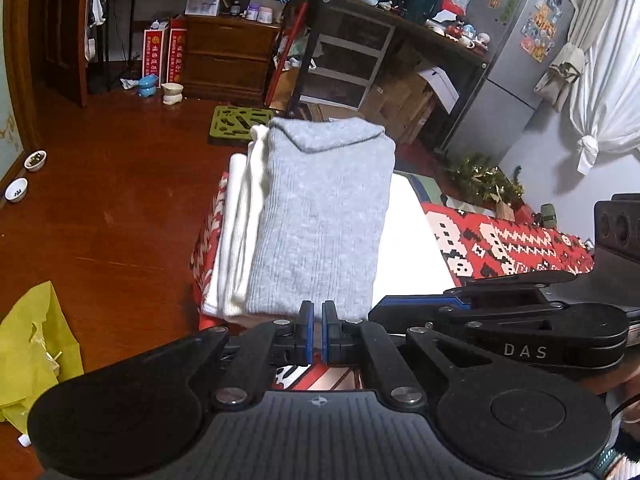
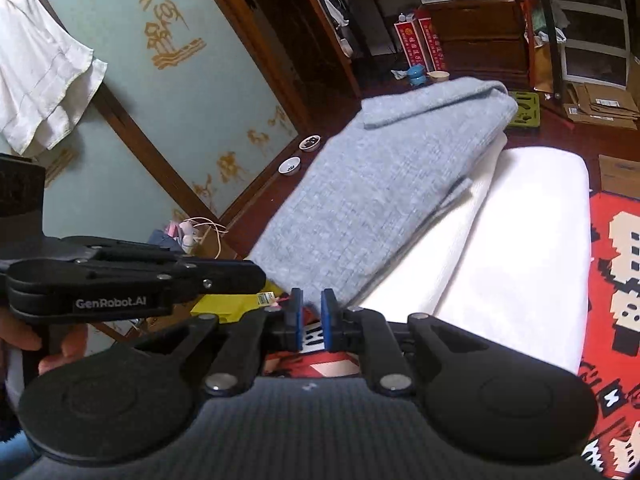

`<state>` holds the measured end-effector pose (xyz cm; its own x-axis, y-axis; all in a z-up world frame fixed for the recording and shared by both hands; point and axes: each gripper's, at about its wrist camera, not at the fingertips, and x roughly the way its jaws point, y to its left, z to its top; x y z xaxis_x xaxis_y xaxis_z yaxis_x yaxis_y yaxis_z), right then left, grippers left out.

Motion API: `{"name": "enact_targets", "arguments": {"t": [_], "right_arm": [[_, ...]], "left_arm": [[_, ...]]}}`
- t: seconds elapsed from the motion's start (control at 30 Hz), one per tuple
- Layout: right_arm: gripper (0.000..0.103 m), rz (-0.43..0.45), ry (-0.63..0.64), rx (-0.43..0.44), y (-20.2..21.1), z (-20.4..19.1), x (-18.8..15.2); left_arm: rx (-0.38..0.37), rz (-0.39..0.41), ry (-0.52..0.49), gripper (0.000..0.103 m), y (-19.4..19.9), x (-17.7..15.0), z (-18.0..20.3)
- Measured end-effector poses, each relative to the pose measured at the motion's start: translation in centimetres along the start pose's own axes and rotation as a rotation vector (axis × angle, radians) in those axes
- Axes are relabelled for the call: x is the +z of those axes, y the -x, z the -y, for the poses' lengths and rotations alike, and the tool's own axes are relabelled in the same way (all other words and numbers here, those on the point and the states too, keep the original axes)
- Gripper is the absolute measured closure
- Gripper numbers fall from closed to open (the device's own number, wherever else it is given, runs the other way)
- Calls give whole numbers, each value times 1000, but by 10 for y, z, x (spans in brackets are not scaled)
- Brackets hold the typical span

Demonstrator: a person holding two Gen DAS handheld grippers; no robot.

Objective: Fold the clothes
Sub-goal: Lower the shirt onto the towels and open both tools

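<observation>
A folded grey sweater (image 1: 320, 216) lies lengthwise over a folded white garment (image 1: 234, 236) on a white pad (image 1: 404, 240). My left gripper (image 1: 318, 330) is at the sweater's near edge, its blue pads almost together with the hem between the tips. In the right wrist view the grey sweater (image 2: 384, 184) looks blurred, and its near end is raised off the white garment (image 2: 472, 216). My right gripper (image 2: 311, 320) pinches the sweater's near right corner with a narrow gap. The left gripper's tip (image 2: 256, 276) touches the near left corner.
The white pad (image 2: 536, 248) rests on a red patterned cloth (image 1: 508, 244). A yellow bag (image 1: 32, 344) lies on the wooden floor at the left. Two pet bowls (image 1: 26, 176), a green mat (image 1: 240, 120), shelves and a fridge (image 1: 508, 60) stand beyond.
</observation>
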<state>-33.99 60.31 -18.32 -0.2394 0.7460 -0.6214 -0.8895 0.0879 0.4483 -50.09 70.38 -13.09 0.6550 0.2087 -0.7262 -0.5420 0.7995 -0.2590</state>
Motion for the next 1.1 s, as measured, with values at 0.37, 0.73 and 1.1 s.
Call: {"name": "enact_targets", "arguments": {"t": [0.37,0.73,1.1], "right_arm": [[92,126,-218,42,-25,56,49],[90,128,-166,78,-3,56,17],[90,60,-89,53,1,16,-24]], "left_arm": [[-36,116,175,100,-47,62,-20],[-64,117,142,101,-28,36,-34],[27,24,-9,100,-13,-5,-9]]}}
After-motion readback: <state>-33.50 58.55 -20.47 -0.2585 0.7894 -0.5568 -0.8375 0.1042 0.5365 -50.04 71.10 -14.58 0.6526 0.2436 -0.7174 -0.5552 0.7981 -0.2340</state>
